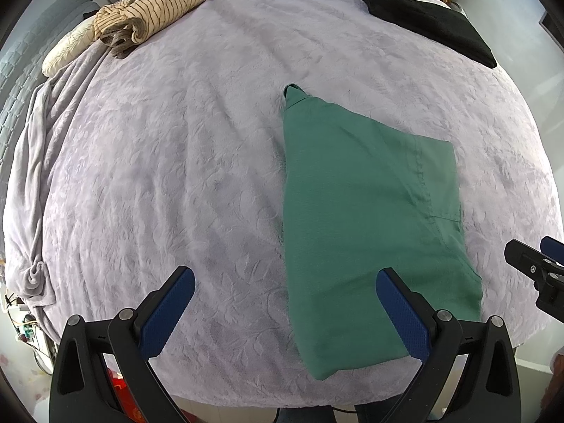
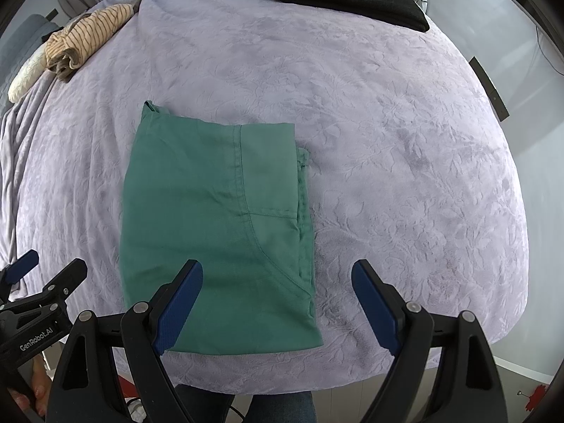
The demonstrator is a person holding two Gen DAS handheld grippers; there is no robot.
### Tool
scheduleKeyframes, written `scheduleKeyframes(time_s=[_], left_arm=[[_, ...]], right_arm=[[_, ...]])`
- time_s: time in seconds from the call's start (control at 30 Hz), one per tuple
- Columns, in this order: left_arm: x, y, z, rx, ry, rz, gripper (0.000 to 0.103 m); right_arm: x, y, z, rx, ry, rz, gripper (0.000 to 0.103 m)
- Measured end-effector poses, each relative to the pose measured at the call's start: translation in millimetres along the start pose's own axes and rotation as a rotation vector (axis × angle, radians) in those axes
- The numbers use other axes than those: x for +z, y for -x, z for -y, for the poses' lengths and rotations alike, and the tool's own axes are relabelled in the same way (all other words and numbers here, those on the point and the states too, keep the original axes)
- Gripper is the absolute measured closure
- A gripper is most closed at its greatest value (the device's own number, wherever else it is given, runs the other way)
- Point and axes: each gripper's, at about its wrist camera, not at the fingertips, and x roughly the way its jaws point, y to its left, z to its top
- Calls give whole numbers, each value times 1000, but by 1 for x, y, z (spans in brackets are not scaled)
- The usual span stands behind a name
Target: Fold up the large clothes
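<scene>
The left gripper [image 2: 21,278], marked "GenRobot.AI", and right gripper [image 2: 276,303] gape wide, empty. Folded green garment [image 2: 215,232] lies below both, near the bed's [image 2: 405,162] front edge; bare blanket lies rightward.

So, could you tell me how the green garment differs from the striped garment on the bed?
The green garment is plain and folded flat into a neat rectangle; the striped garment is beige with dark stripes and lies bunched up. The green garment lies near the front edge by the grippers, the striped garment at the far left. Both rest on the lilac bedspread, untouched.
</scene>
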Motion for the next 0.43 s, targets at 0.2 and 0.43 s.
scheduleKeyframes(time_s=[0.2,0.43], left_arm=[[2,-2,-1,4,2,-1,0],[3,-1,1,-4,-8,6,0]], right_arm=[[2,-3,0,2,10,-10,15],[7,-7,5,6,13,-20,15]])
